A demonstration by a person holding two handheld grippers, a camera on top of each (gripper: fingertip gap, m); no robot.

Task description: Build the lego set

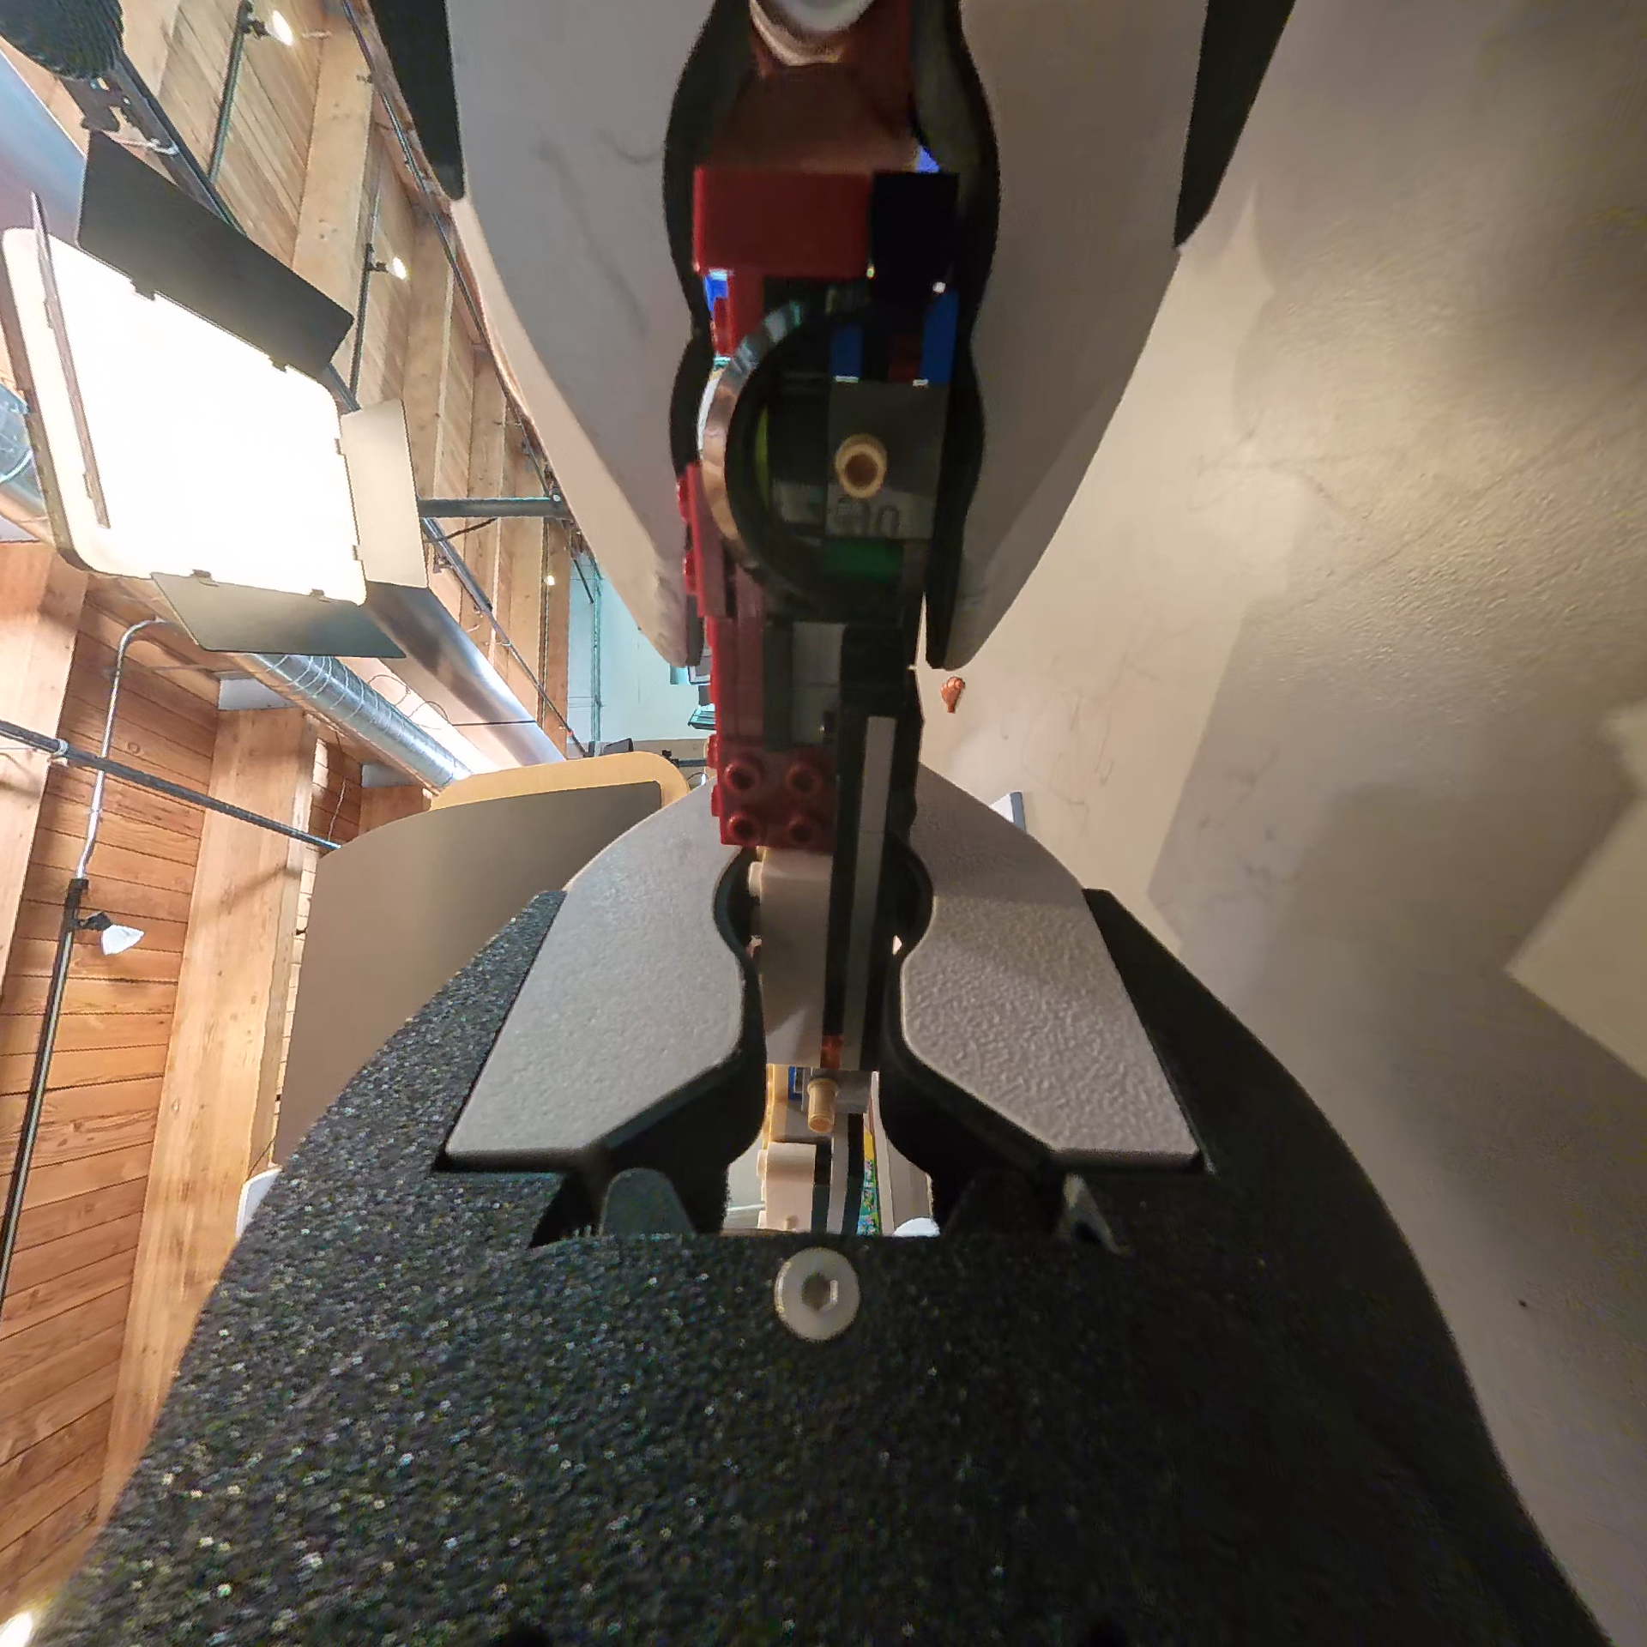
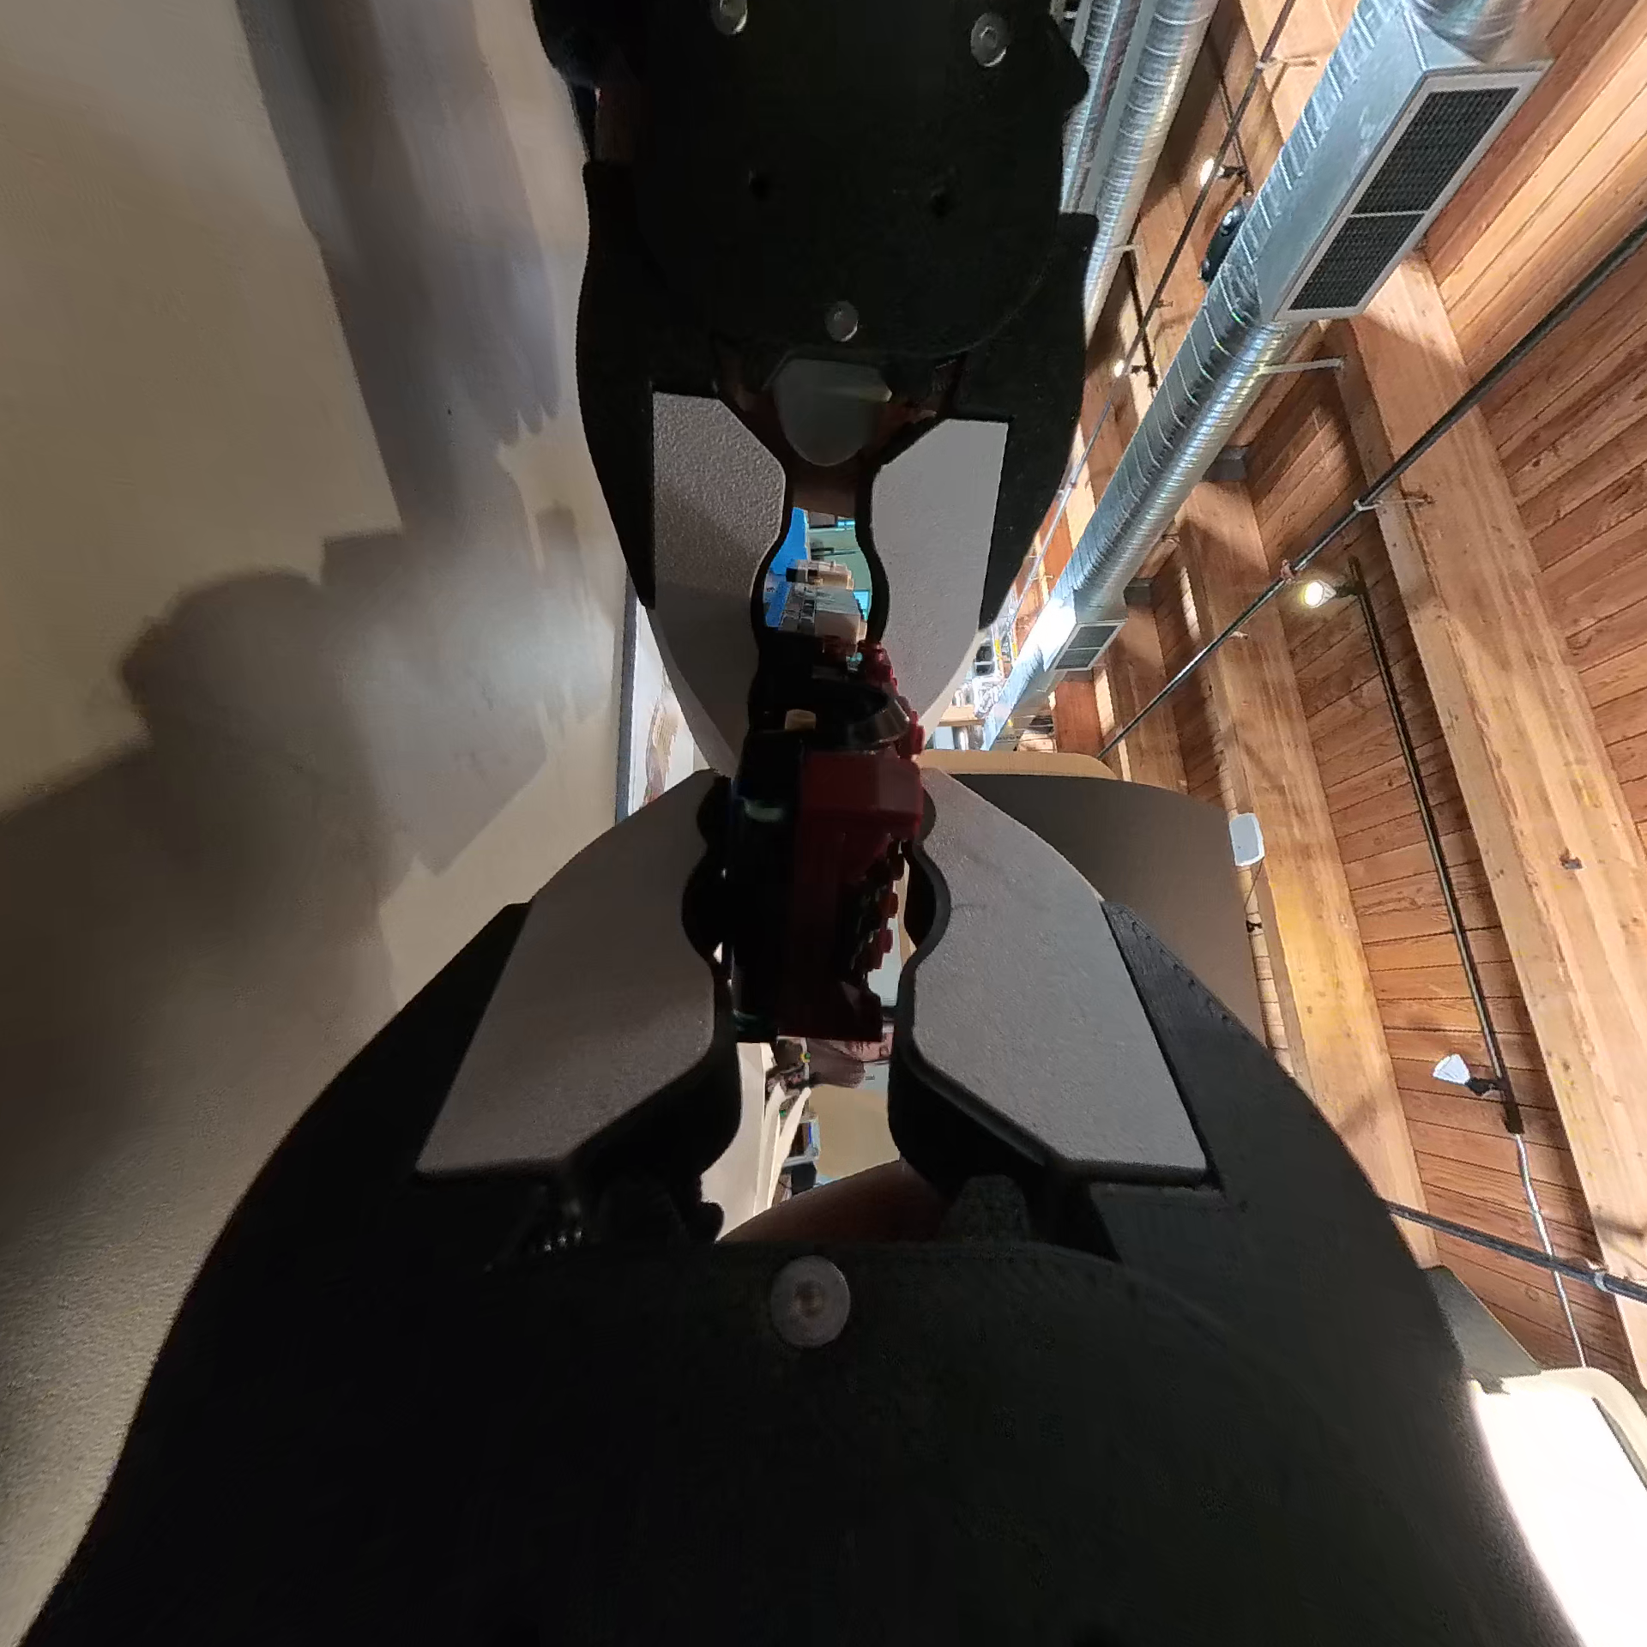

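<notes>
Left gripper [image 1: 824,900]: nearest the lens in the left wrist view; jaws narrow, both grey pads closed on the lower end of a toy brick model [image 1: 807,570]. A pale grey brick and a black-and-grey strip sit between the pads. Contact looks firm on both sides.

Toy brick model: long, thin assembly of dark red, black, blue and grey bricks, spanning the gap between the two grippers. Dark red studded block [image 1: 774,798] just above the left gripper's fingertips. Midway up, a black round part with a shiny rim [image 1: 740,463] and a black block with a tan peg hole [image 1: 861,463]. Small green brick [image 1: 860,561] just below that block.

Right gripper [image 2: 815,856]: in its own view, jaws moderately narrow around the model's dark red end [image 2: 856,882]. Left pad lies against the black side; right pad [image 2: 927,882] is at the red studded side, contact there not fully clear in shadow. In the left wrist view it enters from the top, its pale fingers flanking the model's upper half.

Relative pose: the grippers face each other, fingertips near, model held between them in mid-air.

Background, near: cream wall [image 1: 1337,535] on one side, with shadows of the rig.

Background, far: wood-plank wall [image 2: 1470,713], silver ribbed duct [image 2: 1185,428], bright panel light [image 1: 205,428].
</notes>
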